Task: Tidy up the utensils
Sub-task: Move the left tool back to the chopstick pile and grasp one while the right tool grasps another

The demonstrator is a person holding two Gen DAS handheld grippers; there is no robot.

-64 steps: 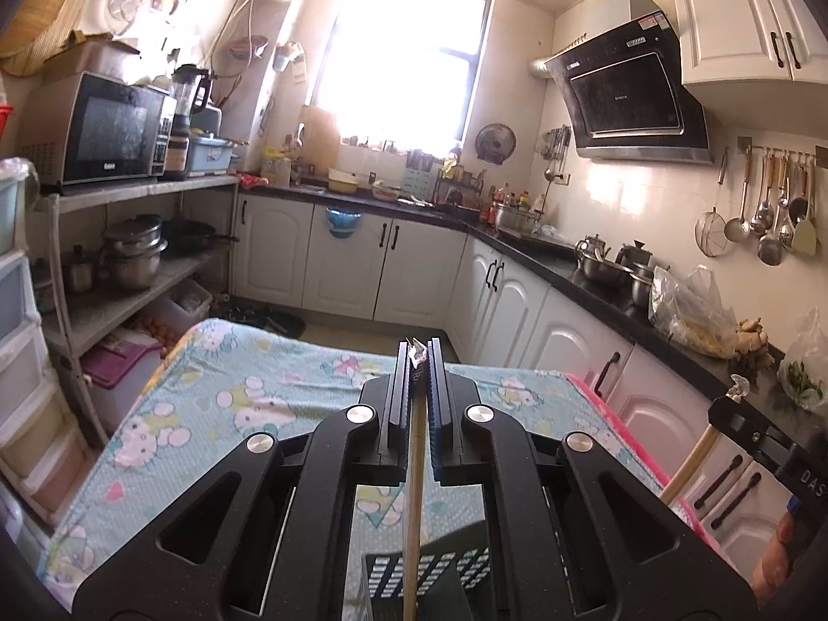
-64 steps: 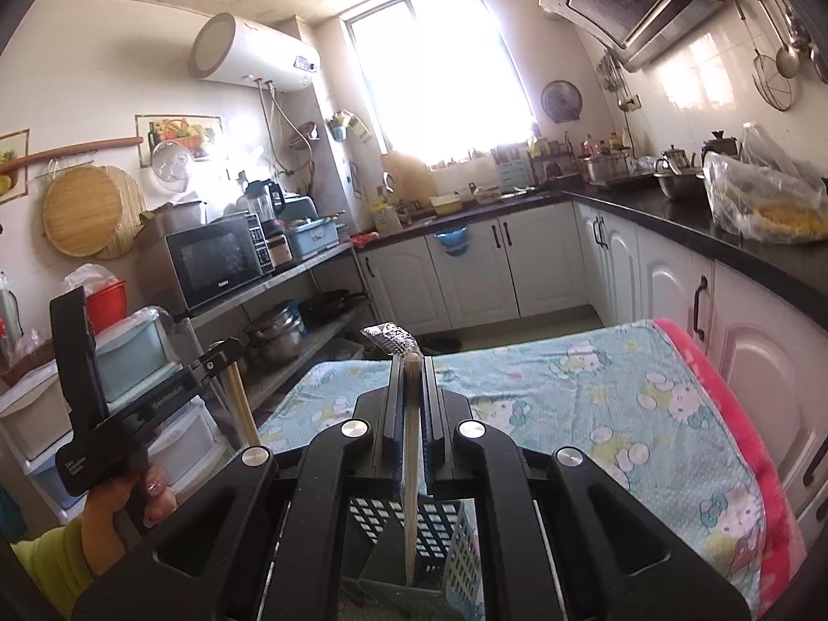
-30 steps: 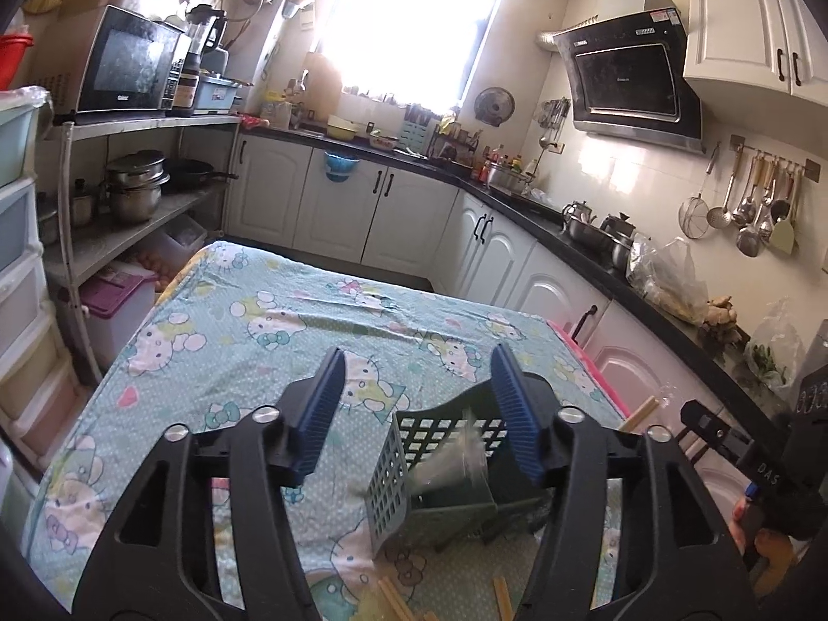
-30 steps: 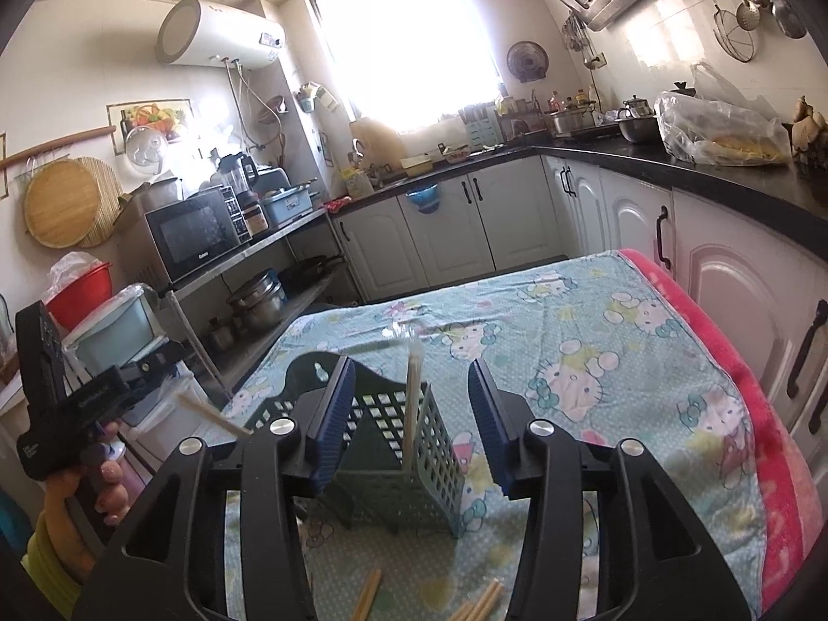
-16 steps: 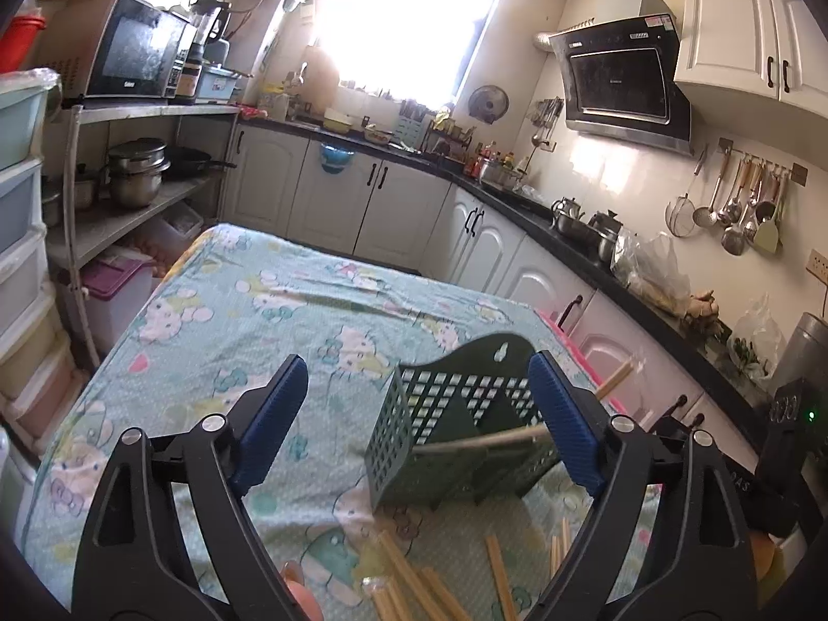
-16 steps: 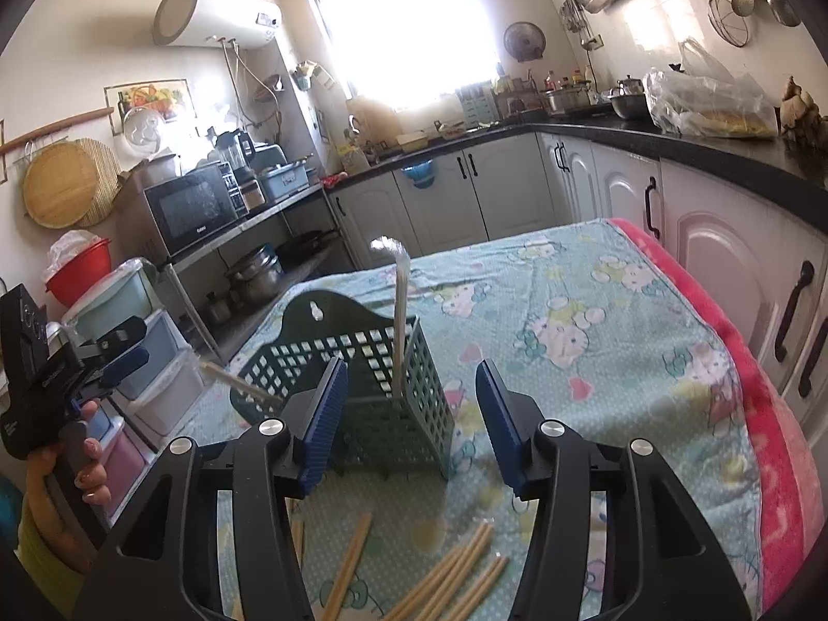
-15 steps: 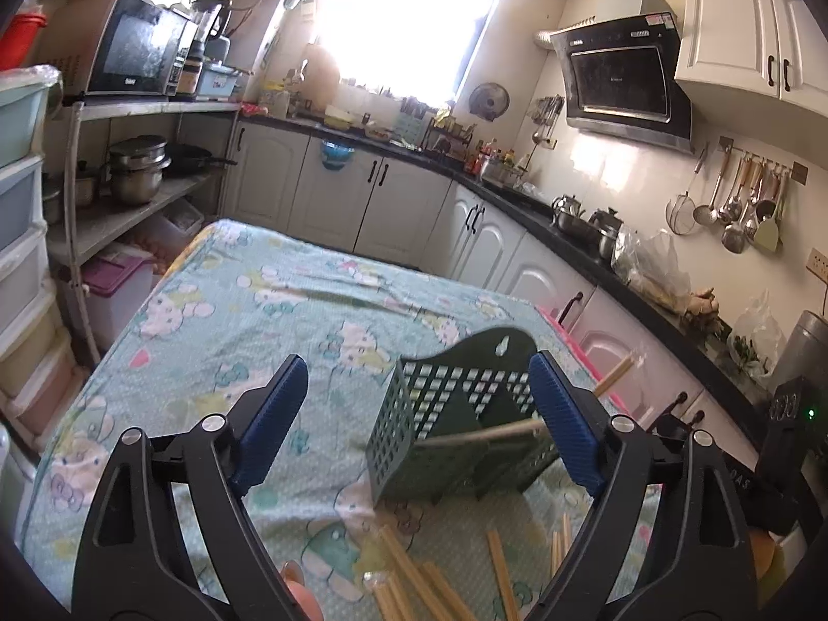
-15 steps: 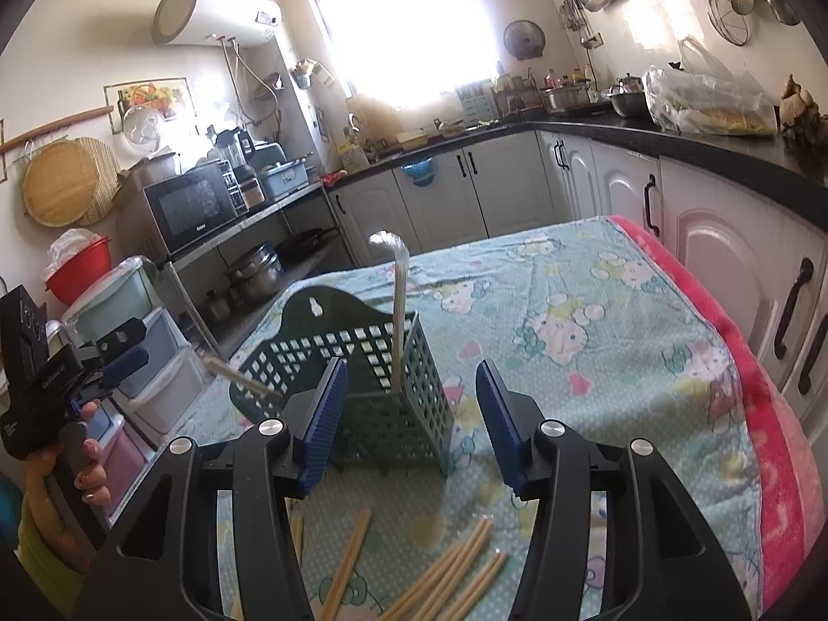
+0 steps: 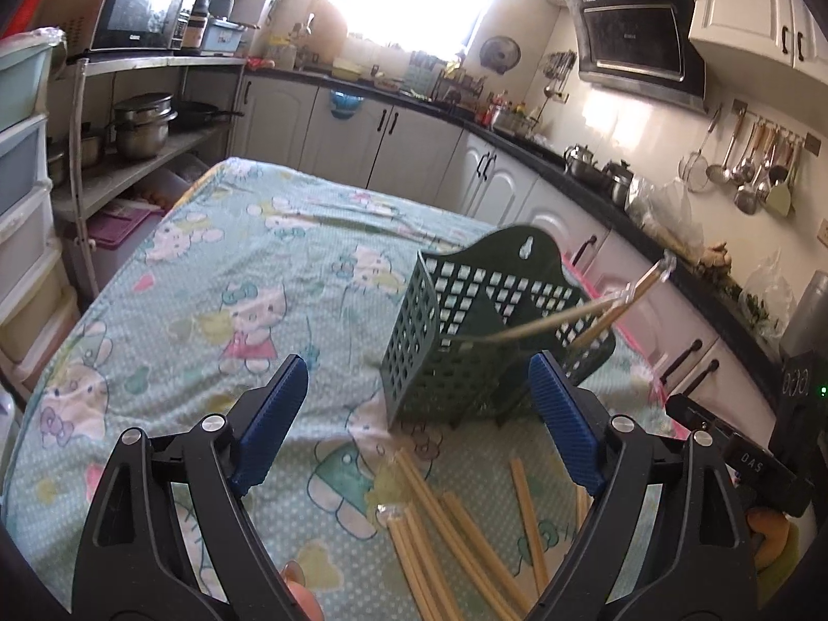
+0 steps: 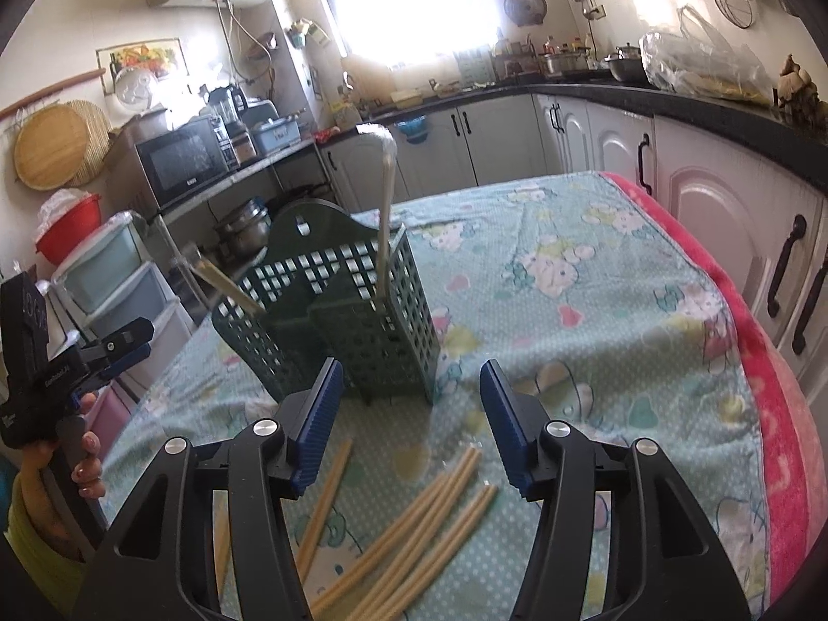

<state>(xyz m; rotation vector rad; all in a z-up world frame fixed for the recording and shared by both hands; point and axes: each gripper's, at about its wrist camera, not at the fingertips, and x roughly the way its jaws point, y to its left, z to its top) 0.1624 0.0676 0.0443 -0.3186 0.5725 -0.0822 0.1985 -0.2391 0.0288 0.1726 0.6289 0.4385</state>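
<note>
Loose chopsticks [image 9: 450, 533] cut off btm.

A dark green perforated utensil basket [image 10: 357, 310] stands on a table draped in a cartoon-print cloth [image 10: 595, 321], centre frame. One wrapped chopstick [image 10: 384, 217] rises nearly upright from its right compartment; another [image 10: 222, 282] leans out to the left. Loose bamboo chopsticks [image 10: 414, 517] lie scattered on the cloth at lower centre. The right gripper [image 10: 409, 424], blue pads parted and just widened, fills the foreground with nothing between its fingers. At the left edge, a hand [image 10: 83, 458] holds the left gripper [image 10: 111, 349]. A microwave [image 10: 181, 163] sits on shelving at upper left.
</note>
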